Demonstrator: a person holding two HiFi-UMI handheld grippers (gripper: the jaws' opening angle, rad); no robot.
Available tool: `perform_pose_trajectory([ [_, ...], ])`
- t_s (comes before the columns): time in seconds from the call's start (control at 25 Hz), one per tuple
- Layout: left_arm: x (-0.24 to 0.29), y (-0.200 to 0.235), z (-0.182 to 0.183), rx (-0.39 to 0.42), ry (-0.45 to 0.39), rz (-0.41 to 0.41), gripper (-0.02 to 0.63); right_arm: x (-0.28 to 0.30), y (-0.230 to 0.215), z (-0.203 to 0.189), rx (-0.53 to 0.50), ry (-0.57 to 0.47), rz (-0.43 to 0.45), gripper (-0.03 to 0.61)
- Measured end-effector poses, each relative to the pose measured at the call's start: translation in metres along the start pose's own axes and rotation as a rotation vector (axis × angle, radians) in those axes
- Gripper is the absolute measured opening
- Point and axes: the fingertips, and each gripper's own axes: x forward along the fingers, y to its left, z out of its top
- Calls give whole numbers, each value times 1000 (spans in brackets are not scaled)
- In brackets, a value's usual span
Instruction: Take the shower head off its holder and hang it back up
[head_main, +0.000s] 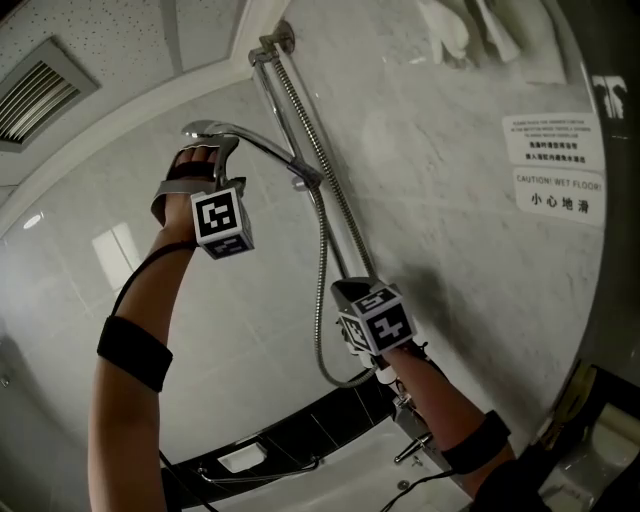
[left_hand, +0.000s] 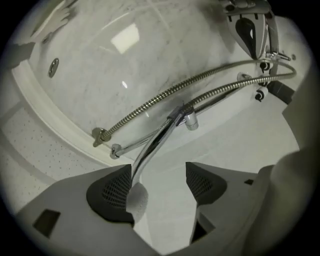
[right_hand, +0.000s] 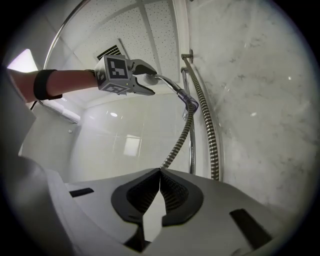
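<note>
centring should come first: the shower head handle (left_hand: 149, 149) sits at 9 o'clock between the wide-apart jaws of the left gripper (left_hand: 158, 170); the right gripper (right_hand: 159, 175) is closed, empty.

A white sign (head_main: 560, 195) on the marble wall (head_main: 450, 240) reads "CAUTION! WET FLOOR!" over "小心地滑", while the notice (head_main: 552, 140) just above carries print too small to read.

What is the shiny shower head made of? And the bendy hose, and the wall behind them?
The shiny silver shower head looks like polished chrome, metal or plated plastic: it mirrors the light. The ribbed silver hose looks like coiled metal, from its fine spiral ridges. The pale grey-veined wall looks like polished marble or marble-look tile: cloudy veins, soft sheen.
</note>
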Motion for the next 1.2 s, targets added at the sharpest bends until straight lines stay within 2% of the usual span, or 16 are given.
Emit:
perform_pose_trajectory([
  [0.16, 21, 22, 2, 110, 25, 43, 342, 0, -15, 4, 7, -12, -14, 20],
  [0.28, 35, 32, 0, 222, 53, 62, 342, 1, -26, 11, 12, -22, -32, 20],
  [0.56, 64, 15, 4, 478, 96, 39, 310, 3, -33, 16, 32, -24, -29, 20],
  [0.64, 71, 14, 4, 537, 104, 67, 244, 3, -31, 18, 24, -28, -29, 20],
  [0.72, 75, 21, 3, 589, 119, 115, 100, 3, -30, 19, 15, -26, -24, 20],
  [0.8, 77, 24, 5, 620, 128, 127, 97, 3, -30, 17, 13, -23, -19, 20],
  [1.0, 73, 26, 7, 617, 130, 130, 97, 1, -26, 12, 11, -18, -11, 23],
  [1.2, 71, 27, 8, 630, 127, 134, 97, -5, -33, 10, -11, -21, -44, 24],
])
